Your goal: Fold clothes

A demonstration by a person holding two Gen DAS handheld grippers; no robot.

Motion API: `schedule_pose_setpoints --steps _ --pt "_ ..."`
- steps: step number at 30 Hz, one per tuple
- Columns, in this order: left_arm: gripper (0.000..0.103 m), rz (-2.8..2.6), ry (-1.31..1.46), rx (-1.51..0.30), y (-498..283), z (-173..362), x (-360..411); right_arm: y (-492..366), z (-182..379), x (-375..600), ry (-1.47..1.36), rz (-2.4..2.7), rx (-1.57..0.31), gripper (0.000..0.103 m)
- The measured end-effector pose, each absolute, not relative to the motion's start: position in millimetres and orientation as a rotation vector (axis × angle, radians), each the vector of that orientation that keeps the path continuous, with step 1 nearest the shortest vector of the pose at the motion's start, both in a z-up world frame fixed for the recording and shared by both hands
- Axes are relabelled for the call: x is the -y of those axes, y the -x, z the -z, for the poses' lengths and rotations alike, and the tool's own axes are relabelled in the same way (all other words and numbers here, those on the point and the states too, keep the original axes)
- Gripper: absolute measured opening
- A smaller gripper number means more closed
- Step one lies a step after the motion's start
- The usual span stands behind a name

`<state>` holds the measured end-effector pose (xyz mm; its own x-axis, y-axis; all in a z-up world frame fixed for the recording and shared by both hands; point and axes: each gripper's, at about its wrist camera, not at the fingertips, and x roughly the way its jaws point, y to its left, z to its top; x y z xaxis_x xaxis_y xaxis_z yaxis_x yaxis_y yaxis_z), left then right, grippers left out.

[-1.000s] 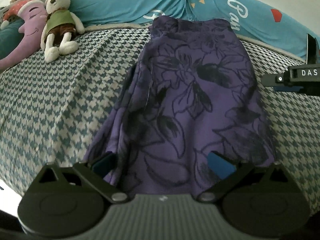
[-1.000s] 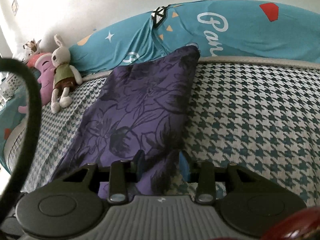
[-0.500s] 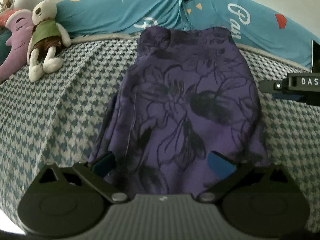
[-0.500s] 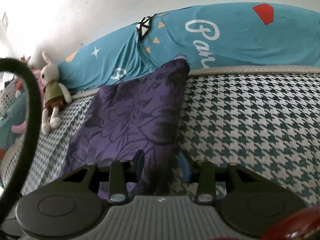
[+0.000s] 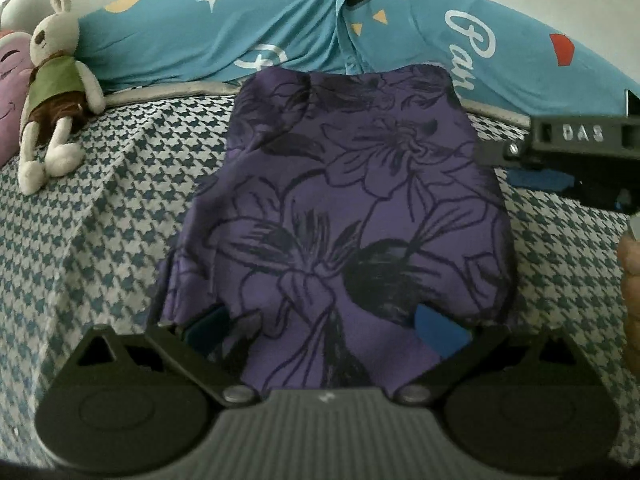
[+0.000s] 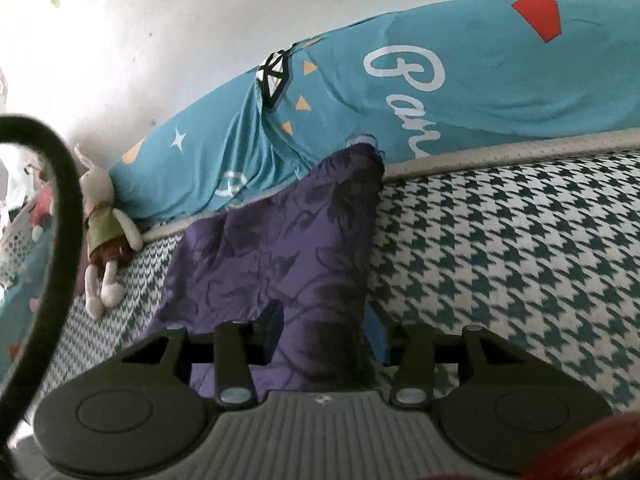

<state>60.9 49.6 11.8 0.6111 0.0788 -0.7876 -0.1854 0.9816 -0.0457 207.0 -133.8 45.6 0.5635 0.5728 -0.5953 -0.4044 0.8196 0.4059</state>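
A purple garment [image 5: 352, 200] with dark flower outlines lies lengthwise on the houndstooth bedcover [image 5: 100, 240], its far end touching the teal pillows. My left gripper [image 5: 320, 328] is open at the near hem, with cloth spread across the wide gap and draped over its left fingertip. In the right wrist view, my right gripper [image 6: 324, 332] sits at the garment's [image 6: 280, 248] near right corner. Its fingers stand close together, and bunched, raised cloth fills the gap. The right gripper [image 5: 560, 160] also shows side-on at the left wrist view's right edge.
Teal printed pillows [image 5: 240, 40] line the wall behind the bed. A stuffed rabbit [image 5: 52, 92] and a pink plush [image 5: 10, 80] lie at the far left. Bare houndstooth cover [image 6: 500, 260] stretches right of the garment. A hand [image 5: 630, 272] shows at the right edge.
Both grippers have moved forward toward the pillows. The near hem has stayed at the fingers, so the visible garment is now shorter. The finger gaps look unchanged.
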Motion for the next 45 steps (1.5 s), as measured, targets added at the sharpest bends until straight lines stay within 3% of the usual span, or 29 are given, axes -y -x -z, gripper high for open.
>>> schedule_pose_setpoints --steps 4,25,29,45 --pt "0.103 -0.156 0.144 -0.918 -68 -6 -52 -222 -40 131 -0.275 -0.577 -0.786 0.05" --pt "0.103 -0.098 0.147 -0.928 -69 1 -61 -276 -11 125 -0.384 -0.627 -0.828 0.052" --pt "0.103 -0.092 0.148 -0.926 -68 2 -62 -280 -9 118 -0.385 -0.662 -0.83 0.042" --pt "0.103 -0.086 0.145 -0.92 -67 2 -62 -290 3 103 -0.422 -0.725 -0.806 0.043"
